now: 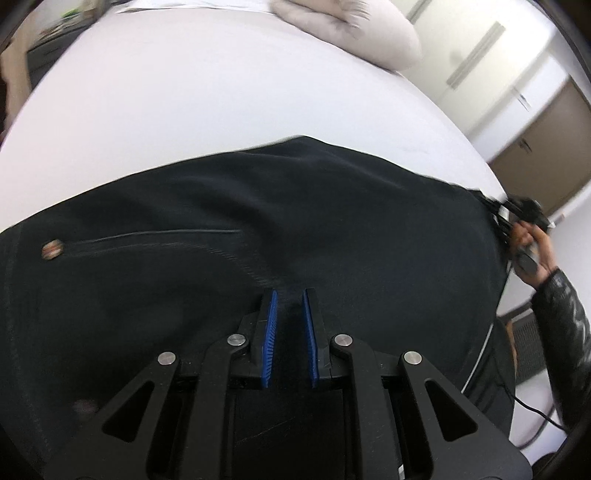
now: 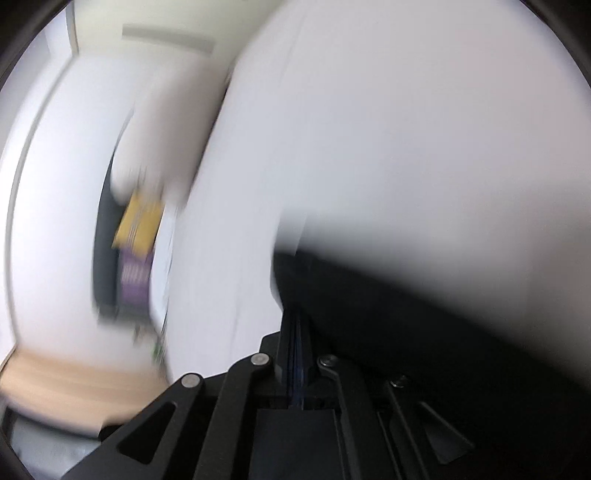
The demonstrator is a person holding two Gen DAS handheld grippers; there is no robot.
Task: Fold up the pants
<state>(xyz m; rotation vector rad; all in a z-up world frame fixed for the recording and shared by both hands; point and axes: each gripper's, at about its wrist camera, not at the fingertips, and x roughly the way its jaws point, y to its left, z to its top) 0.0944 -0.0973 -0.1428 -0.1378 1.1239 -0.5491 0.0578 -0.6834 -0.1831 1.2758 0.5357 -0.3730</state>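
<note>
White and broad, the bed fills the background, with a pale pillow at its far edge and cupboards beyond. Black pants lie spread across the near part of the sheet, a round button showing at the left side by the waistband seam and a pocket line running from it.

In the left wrist view the left gripper sits low on the cloth with its blue-padded fingers drawn close; a strip of dark fabric stands between them, so I judge they are pinching the pants, though a narrow gap shows. The right gripper, seen in its own blurred view, has its fingers pressed together on the edge of the dark cloth; from the left view its hand is at the far right end of the garment.

The step looks like lifting one edge to carry it over. To do it well, both grips should rise evenly, keep the fabric taut between them, and travel together so the edge lands square on the opposite side without dragging the lower layer or bunching the seat; the blur suggests speed, so slowing before laying down would help
</note>
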